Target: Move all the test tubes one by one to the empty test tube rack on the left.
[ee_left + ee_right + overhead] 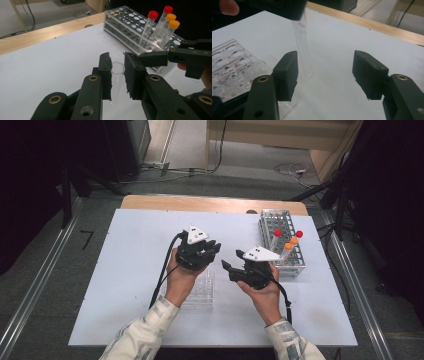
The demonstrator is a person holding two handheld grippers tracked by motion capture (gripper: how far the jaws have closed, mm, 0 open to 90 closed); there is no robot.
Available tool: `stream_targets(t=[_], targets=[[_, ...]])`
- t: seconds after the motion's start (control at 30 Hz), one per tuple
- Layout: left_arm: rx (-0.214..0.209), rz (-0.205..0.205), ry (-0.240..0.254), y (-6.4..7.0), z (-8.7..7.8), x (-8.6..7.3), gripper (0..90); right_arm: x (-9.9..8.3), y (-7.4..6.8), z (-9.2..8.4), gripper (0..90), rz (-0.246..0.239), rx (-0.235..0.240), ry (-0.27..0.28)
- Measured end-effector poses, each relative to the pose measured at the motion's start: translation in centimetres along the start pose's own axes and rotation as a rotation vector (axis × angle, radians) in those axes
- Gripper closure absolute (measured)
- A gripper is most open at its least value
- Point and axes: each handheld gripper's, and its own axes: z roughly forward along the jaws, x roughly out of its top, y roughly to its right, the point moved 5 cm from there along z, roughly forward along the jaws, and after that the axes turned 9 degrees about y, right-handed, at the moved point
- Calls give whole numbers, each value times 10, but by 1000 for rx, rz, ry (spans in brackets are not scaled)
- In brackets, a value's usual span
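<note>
**Left gripper holds an uncapped tube**

The left gripper (pixel 117 72) is clamped on a clear tube (pixel 117 75), held upright above the middle of the table (pixel 130 270). The right gripper (pixel 325 72) has its jaws apart, nothing between them. The clear rack (pixel 229 65) sits toward the near edge, the metal rack (pixel 280 220) at the far right corner.

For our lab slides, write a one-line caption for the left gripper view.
Left gripper clamps an uncapped clear tube near a metal rack of capped tubes.

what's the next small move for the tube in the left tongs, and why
Probably lower the clear tube into the clear plastic rack: the left tongs are shut on it, upright and uncapped, and the right tongs stand open, clear of it.
</note>
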Motion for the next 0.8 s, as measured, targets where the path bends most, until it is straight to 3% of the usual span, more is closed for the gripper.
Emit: stream_targets(t=[0.47,0.8], targets=[[36,-5,22,-22,-34,2,767,-11,18,-14,289,29,-30,-22],[11,18,30,-19,-57,0,767,-14,24,-17,250,31,-44,-33]])
